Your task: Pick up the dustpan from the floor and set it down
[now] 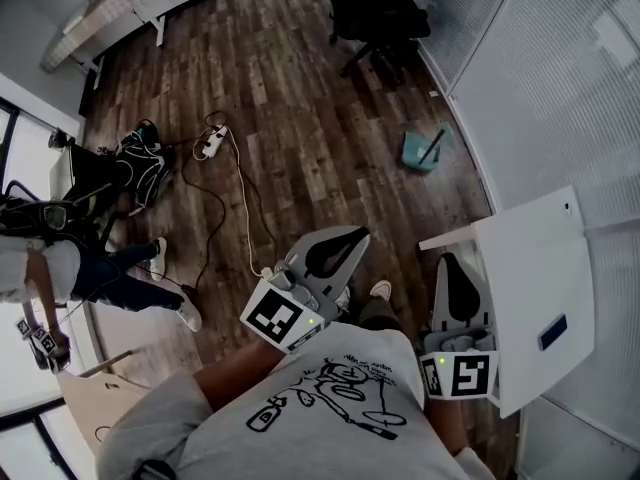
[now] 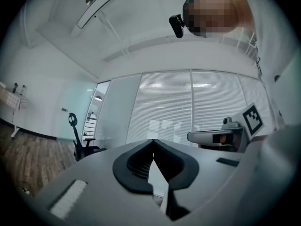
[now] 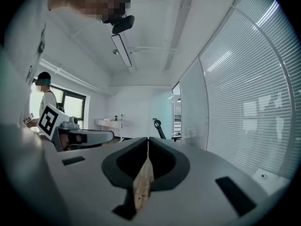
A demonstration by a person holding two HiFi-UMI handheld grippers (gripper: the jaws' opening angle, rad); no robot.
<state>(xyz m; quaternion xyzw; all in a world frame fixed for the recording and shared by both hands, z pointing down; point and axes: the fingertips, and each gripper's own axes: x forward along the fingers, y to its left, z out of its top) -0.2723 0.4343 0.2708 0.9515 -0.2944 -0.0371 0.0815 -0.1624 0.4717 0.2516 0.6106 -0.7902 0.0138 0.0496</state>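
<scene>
We find no brand or label that we can read. The only print close by is a black line drawing on the grey shirt (image 1: pixel 330 393) below the head camera, with a few small words beside it too fine to make out, and the black-and-white square markers on the cubes of the two grippers. The teal dustpan (image 1: pixel 424 151) lies on the wooden floor (image 1: pixel 300 98) at the far right, just beside the foot of the glass wall (image 1: pixel 540 58) with its blinds and nearer to us than the black office chair (image 1: pixel 380 13). A thin dark line, apparently its handle, crosses it on a slant from near left to far right, and we take that for its long axis. It is too small for us to tell which way its mouth faces. Both grippers are near us and well apart from it. The left gripper (image 1: pixel 352 238) points level, its jaws pressed together at the tips with nothing between them. The right gripper (image 1: pixel 450 266), just beside a white worktop (image 1: pixel 530 258) at the right, likewise has its jaws closed tip to tip on nothing. At the far left a white power strip (image 1: pixel 210 144) with its cables and a black bag (image 1: pixel 135 168) lie on the floor, and another person (image 1: pixel 60 268) is at the left edge.
</scene>
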